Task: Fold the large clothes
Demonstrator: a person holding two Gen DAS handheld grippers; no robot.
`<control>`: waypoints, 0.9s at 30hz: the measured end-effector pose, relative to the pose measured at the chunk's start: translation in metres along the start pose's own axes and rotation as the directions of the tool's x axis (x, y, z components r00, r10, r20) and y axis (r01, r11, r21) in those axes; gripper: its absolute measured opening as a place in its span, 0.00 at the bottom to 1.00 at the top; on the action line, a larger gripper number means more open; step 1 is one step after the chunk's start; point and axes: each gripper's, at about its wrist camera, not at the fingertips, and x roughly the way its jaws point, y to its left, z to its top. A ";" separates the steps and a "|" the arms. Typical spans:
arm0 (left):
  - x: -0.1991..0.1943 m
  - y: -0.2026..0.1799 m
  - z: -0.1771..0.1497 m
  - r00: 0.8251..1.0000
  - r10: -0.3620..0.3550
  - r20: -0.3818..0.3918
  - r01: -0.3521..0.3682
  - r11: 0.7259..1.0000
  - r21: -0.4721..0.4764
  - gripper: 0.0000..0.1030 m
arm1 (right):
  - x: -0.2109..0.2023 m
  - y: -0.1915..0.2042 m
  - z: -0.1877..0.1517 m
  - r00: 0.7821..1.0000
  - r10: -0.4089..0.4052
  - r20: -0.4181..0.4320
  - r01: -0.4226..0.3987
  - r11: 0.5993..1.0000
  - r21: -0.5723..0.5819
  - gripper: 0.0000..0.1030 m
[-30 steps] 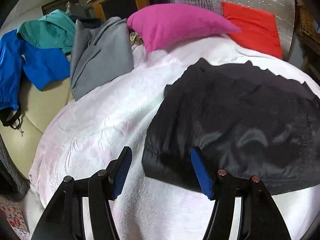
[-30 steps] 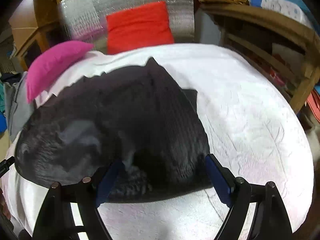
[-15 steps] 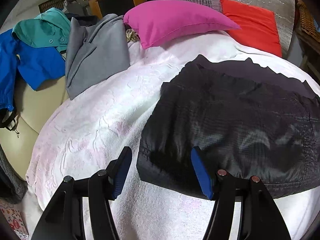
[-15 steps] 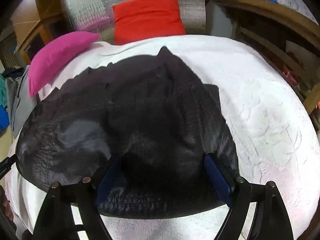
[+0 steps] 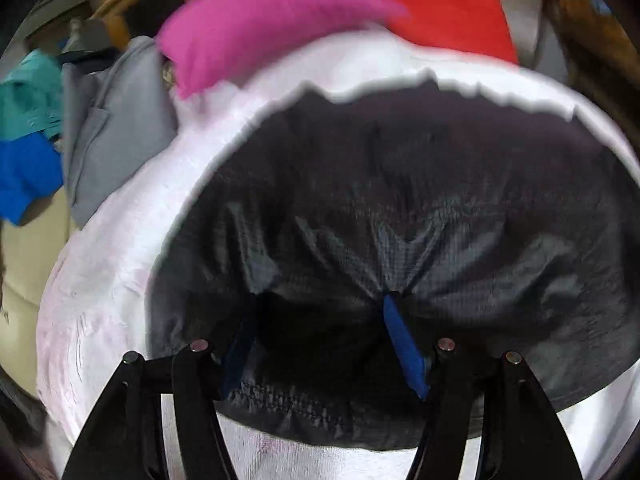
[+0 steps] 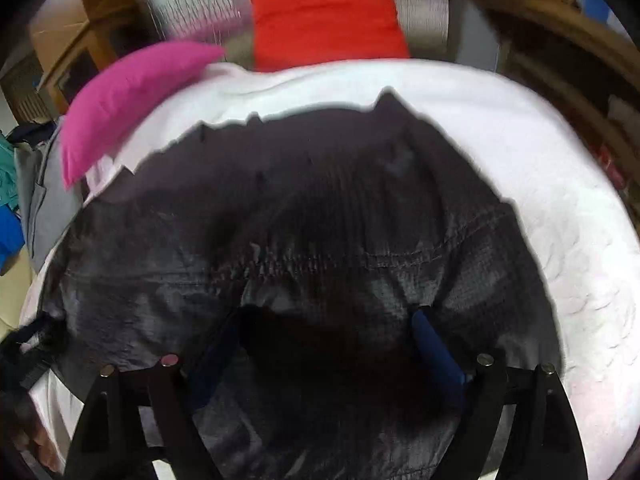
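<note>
A large black ripstop garment (image 5: 420,200) lies spread on a bed with a white blanket (image 5: 112,280). It also fills the right wrist view (image 6: 320,220), with a stitched seam across its middle. My left gripper (image 5: 320,312) is open, its blue-padded fingers (image 5: 402,344) pressed down onto the near hem of the garment, cloth puckering at the right pad. My right gripper (image 6: 324,328) is open too, low over the garment's near part, its pads (image 6: 434,348) touching the cloth. Nothing is clamped between either pair of fingers.
A pink pillow (image 5: 272,20) and a red pillow (image 5: 444,8) lie at the head of the bed. Grey (image 5: 116,120), teal (image 5: 28,100) and blue (image 5: 24,172) clothes are piled at the far left. Wooden shelving (image 6: 560,80) stands to the right.
Both grippers have moved forward and down onto the black garment, from its near edge to over the cloth. Both stayed open. The cloth now bunches around the left gripper's pads.
</note>
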 end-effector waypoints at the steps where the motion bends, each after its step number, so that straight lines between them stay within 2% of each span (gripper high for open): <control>1: -0.005 0.004 0.002 1.000 -0.018 0.019 0.018 1.000 0.002 0.63 | -0.007 -0.007 0.004 0.999 0.033 0.004 -0.033 0.999 0.016 0.87; 4: -0.020 0.032 0.008 0.991 -0.119 0.061 0.121 0.992 -0.043 0.63 | -0.034 -0.044 0.013 0.996 0.068 0.062 -0.073 0.995 0.075 0.87; 6: -0.031 0.066 0.016 0.985 -0.131 0.117 0.143 0.985 -0.101 0.64 | -0.048 -0.082 0.018 0.993 0.077 0.084 -0.089 0.986 0.142 0.87; 9: -0.024 0.116 0.027 0.982 -0.144 0.126 0.167 0.965 -0.203 0.71 | -0.044 -0.134 0.019 0.990 0.124 0.074 -0.139 0.956 0.258 0.87; 10: -0.016 0.130 0.030 0.979 -0.173 0.108 0.194 0.952 -0.236 0.71 | -0.040 -0.153 0.015 0.982 0.176 0.074 -0.191 0.930 0.315 0.87; 12: 0.006 0.158 0.033 0.953 -0.297 0.064 0.301 0.895 -0.329 0.71 | -0.031 -0.177 0.005 0.953 0.291 0.085 -0.300 0.868 0.395 0.87; 13: 0.015 0.166 0.033 0.934 -0.355 0.050 0.348 0.865 -0.362 0.71 | -0.027 -0.182 0.003 0.940 0.329 0.088 -0.335 0.846 0.415 0.87; 14: 0.021 0.169 0.033 0.922 -0.385 0.044 0.372 0.847 -0.380 0.71 | -0.023 -0.184 0.001 0.929 0.361 0.087 -0.362 0.830 0.425 0.87; 16: 0.035 0.170 0.033 0.884 -0.467 0.026 0.437 0.806 -0.398 0.71 | -0.008 -0.181 0.000 0.904 0.423 0.061 -0.408 0.812 0.417 0.87; 20: 0.048 0.158 0.032 0.849 -0.528 -0.002 0.487 0.784 -0.385 0.71 | 0.012 -0.168 0.006 0.893 0.450 0.014 -0.419 0.818 0.394 0.87; 23: 0.052 0.156 0.033 0.823 -0.568 -0.011 0.525 0.768 -0.367 0.71 | 0.018 -0.159 0.010 0.873 0.487 0.017 -0.458 0.808 0.370 0.87; 25: 0.054 0.157 0.035 0.809 -0.588 -0.003 0.548 0.756 -0.358 0.71 | 0.018 -0.151 0.011 0.872 0.489 0.007 -0.461 0.818 0.345 0.87; 27: 0.058 0.155 0.032 0.806 -0.592 -0.017 0.549 0.757 -0.354 0.71 | 0.021 -0.147 0.012 0.875 0.484 -0.011 -0.455 0.830 0.323 0.87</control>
